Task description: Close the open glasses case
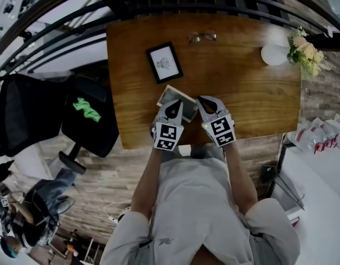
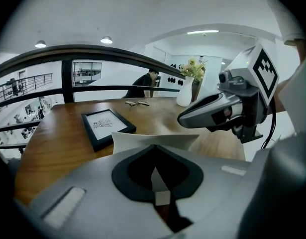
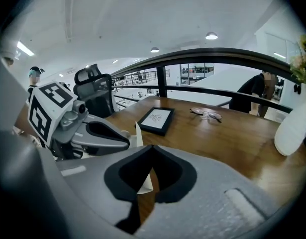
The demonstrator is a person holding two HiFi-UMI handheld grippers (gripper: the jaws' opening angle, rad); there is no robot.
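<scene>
Flat pale-grey folding glasses case [image 1: 171, 94] lies near the front edge of the brown wooden counter [image 1: 247, 93]. Left tool [image 1: 177, 104] is pinched onto its panel; right tool [image 1: 202, 100] clamps its edge.

Wooden table [image 1: 247, 93] with black picture frame [image 1: 163, 62], spectacles [image 1: 202, 36], white vase [image 1: 275, 54], pale glasses case [image 1: 175, 97].

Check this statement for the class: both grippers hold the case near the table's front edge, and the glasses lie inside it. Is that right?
Wrong in one respect: the glasses lie on the table by its far edge, not inside the case, as the head view shows. The left gripper and right gripper do hold the case near the front edge.
</scene>
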